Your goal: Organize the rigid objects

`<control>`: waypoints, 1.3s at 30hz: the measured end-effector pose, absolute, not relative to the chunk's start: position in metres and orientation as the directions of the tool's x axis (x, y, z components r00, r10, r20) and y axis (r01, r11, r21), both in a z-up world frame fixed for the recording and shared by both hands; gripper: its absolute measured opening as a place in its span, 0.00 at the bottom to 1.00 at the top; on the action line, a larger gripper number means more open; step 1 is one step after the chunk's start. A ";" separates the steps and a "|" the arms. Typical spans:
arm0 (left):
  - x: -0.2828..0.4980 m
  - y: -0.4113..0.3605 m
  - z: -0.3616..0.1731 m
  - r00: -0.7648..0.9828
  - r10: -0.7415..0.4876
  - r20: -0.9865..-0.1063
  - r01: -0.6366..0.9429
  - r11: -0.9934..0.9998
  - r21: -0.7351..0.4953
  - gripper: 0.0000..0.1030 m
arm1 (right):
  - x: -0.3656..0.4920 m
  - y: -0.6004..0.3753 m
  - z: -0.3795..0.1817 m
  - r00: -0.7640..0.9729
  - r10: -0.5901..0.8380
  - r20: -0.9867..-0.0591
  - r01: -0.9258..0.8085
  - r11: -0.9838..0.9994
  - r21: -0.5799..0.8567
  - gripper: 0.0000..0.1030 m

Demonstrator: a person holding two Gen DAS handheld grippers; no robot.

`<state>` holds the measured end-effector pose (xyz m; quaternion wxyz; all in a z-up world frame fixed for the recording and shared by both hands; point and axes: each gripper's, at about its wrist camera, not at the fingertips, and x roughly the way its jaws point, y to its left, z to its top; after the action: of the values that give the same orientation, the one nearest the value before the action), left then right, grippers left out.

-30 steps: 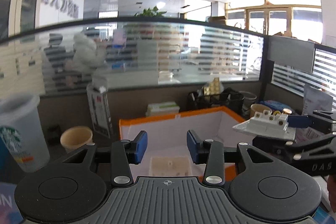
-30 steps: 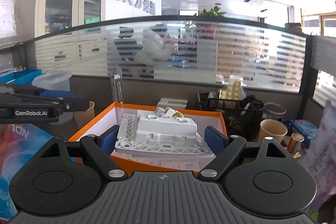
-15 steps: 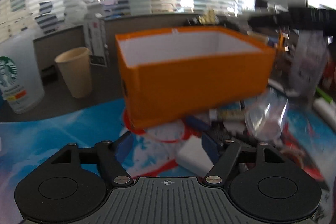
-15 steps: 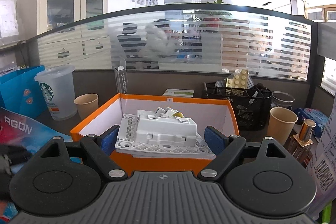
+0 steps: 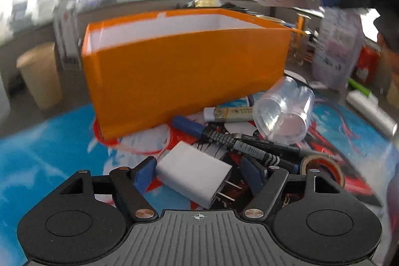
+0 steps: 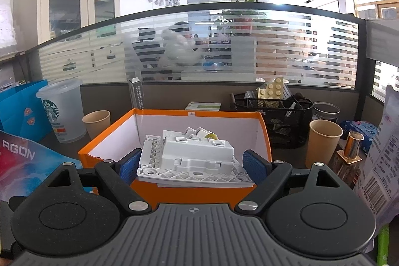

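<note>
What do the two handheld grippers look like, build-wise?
Both look identical: the left gripper and right gripper have matte black linkage arms with silver pivot screws, blue pads on the fingers, two round black discs, and a ribbed dark-grey body bearing a small crosshair mark. No cables or sleeves show.

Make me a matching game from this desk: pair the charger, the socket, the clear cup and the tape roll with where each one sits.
Things:
1. charger
2. socket
3. clear cup
4. tape roll

Places:
A. on its side beside the orange box
B. held between the pads of the right hand-held gripper
C. flat on the mat, right of the pens
D. on the mat between the closing jaws of the left hand-held gripper

Pairs: 1-D, 2-B, 3-A, 4-C
</note>
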<state>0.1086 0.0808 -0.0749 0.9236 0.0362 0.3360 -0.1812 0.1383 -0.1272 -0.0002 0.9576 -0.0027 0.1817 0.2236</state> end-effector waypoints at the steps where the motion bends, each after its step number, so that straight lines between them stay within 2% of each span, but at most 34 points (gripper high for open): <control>1: 0.109 0.083 -0.076 0.716 -0.308 -0.627 0.350 0.935 -0.061 0.62 | 0.138 -0.127 0.000 0.834 0.428 -0.349 -0.429 0.900 0.079 0.82; 8: 0.101 0.084 -0.072 0.737 -0.292 -0.609 0.307 0.948 -0.083 0.61 | 0.135 -0.127 -0.002 0.833 0.431 -0.346 -0.430 0.899 0.084 0.82; 24: 0.106 0.087 0.018 0.841 -0.295 -0.454 0.310 0.950 -0.044 0.61 | 0.133 -0.134 0.010 0.848 0.416 -0.327 -0.416 0.906 0.073 0.82; 39: 0.141 0.070 0.058 0.874 -0.306 -0.378 0.317 0.948 -0.033 0.61 | 0.149 -0.132 0.019 0.853 0.411 -0.321 -0.414 0.908 0.062 0.82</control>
<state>0.1405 0.0704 0.0582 0.9678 0.0150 0.1929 -0.1610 0.1494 -0.1324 0.0192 0.9626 -0.0048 0.1657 0.2143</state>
